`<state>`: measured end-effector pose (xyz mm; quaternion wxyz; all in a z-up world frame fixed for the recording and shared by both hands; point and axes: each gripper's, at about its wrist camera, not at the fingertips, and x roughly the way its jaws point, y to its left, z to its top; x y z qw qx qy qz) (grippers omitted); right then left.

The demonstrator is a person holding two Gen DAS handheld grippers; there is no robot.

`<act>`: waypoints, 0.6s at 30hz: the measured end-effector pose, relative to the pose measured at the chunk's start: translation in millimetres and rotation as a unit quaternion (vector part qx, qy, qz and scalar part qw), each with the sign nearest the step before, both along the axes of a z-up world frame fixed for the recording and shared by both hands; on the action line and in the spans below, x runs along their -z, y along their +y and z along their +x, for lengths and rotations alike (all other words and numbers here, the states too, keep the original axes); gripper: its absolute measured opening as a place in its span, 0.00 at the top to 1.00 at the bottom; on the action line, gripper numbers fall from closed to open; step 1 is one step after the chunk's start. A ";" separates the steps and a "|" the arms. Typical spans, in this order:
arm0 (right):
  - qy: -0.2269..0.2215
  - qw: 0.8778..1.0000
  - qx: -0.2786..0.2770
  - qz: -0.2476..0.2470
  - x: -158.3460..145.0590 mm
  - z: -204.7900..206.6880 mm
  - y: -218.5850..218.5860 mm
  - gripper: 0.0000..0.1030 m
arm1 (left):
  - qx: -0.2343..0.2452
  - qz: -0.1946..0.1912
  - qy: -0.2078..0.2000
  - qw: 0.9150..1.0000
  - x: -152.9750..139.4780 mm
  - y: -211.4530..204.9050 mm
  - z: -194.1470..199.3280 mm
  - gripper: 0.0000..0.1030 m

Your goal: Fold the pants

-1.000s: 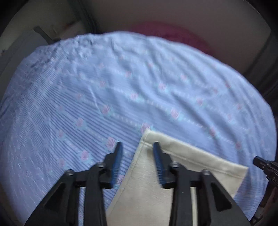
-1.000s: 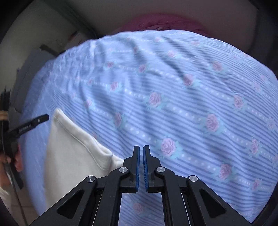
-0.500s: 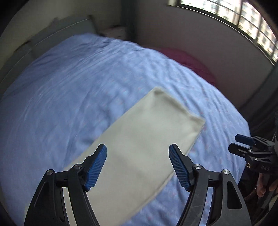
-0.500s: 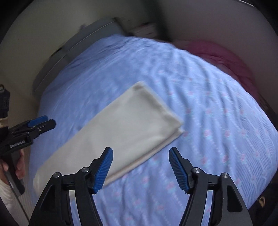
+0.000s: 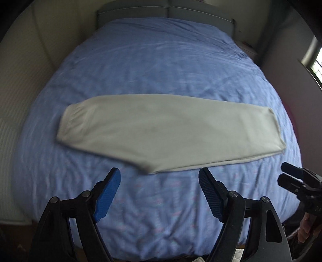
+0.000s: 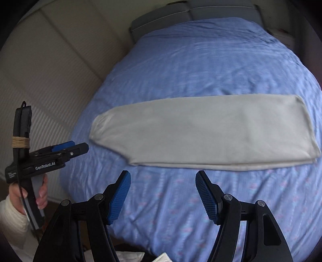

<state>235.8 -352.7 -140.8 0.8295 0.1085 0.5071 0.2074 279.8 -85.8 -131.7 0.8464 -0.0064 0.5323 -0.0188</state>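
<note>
Cream pants (image 5: pixel 169 131) lie flat across the blue bed, folded leg over leg, waistband at the left and leg ends at the right. They also show in the right wrist view (image 6: pixel 205 133). My left gripper (image 5: pixel 160 193) is open and empty, held back above the bed's near edge, apart from the pants. My right gripper (image 6: pixel 163 195) is open and empty, also short of the pants. The right gripper shows at the right edge of the left wrist view (image 5: pixel 297 181). The left gripper shows at the left of the right wrist view (image 6: pixel 60 153).
The bed (image 5: pixel 161 60) has a blue flowered cover and a grey headboard (image 5: pixel 165 10) at the far end. A pale wall panel (image 6: pixel 50 70) runs along the left side. A window (image 5: pixel 316 62) is at the right.
Both grippers opened and pulled back and up from the pants. One second ago the right gripper was shut close to the fabric. Now the whole folded pants lie in view.
</note>
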 end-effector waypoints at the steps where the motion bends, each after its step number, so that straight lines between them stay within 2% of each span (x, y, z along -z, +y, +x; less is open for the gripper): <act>1: 0.002 1.000 -0.006 0.001 1.2 1.1 14.5 0.34 | -0.007 0.003 -0.002 1.000 2.3 14.0 -6.1 0.21; 5: 0.016 1.000 -0.016 -0.001 13.9 4.5 77.7 0.34 | -0.029 0.009 0.012 0.999 16.0 79.3 -19.1 0.20; 9: 0.050 0.999 -0.003 0.009 44.9 13.3 129.9 0.34 | -0.027 0.001 0.037 0.999 38.5 124.8 -16.7 0.20; 13: 0.077 0.997 -0.012 0.005 78.5 26.0 170.3 0.34 | -0.027 0.005 0.061 0.998 61.6 146.6 -9.9 0.20; 18: 0.104 0.992 -0.063 -0.031 130.6 43.7 211.9 0.34 | -0.057 -0.024 0.066 0.996 91.4 161.5 -11.5 0.20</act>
